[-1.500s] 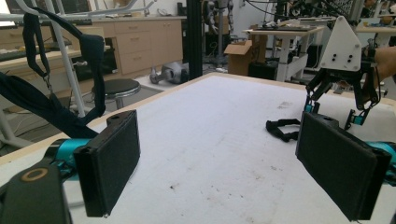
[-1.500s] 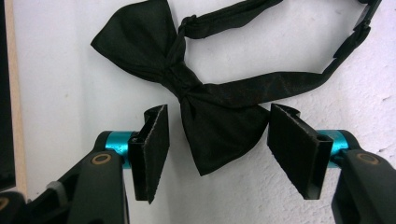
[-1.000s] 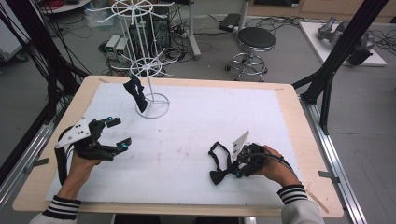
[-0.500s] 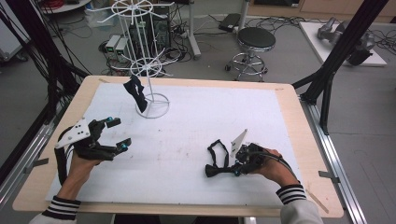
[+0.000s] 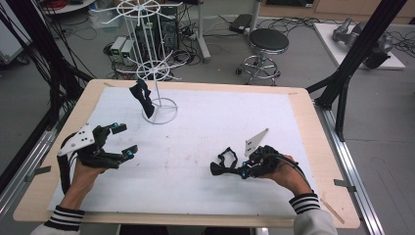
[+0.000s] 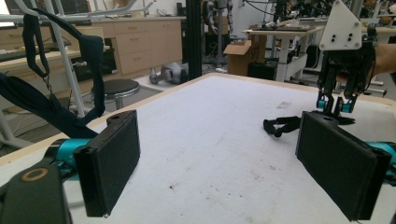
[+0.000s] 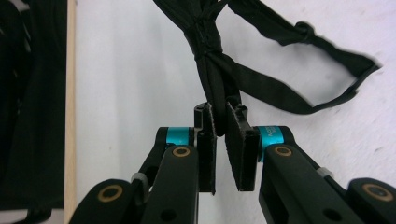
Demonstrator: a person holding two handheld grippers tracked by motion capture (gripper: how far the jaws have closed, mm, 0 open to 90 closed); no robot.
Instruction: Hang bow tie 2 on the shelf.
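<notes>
My right gripper (image 5: 243, 171) had just been closing and pinched the black strap (image 5: 224, 163), which lay on the table (image 5: 293, 105) toward its near right corner. My left gripper (image 5: 125, 140) hovered released near the left edge.

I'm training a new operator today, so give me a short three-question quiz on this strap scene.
1. True or false: the right gripper has its fingers closed on the black strap lying on the table.
2. What hangs on the white wire rack?
3. The left gripper is: A) open, holding nothing; B) shut on a strap; C) gripping the rack.

Key:
1. True.
2. Another black strap.
3. A.
</notes>
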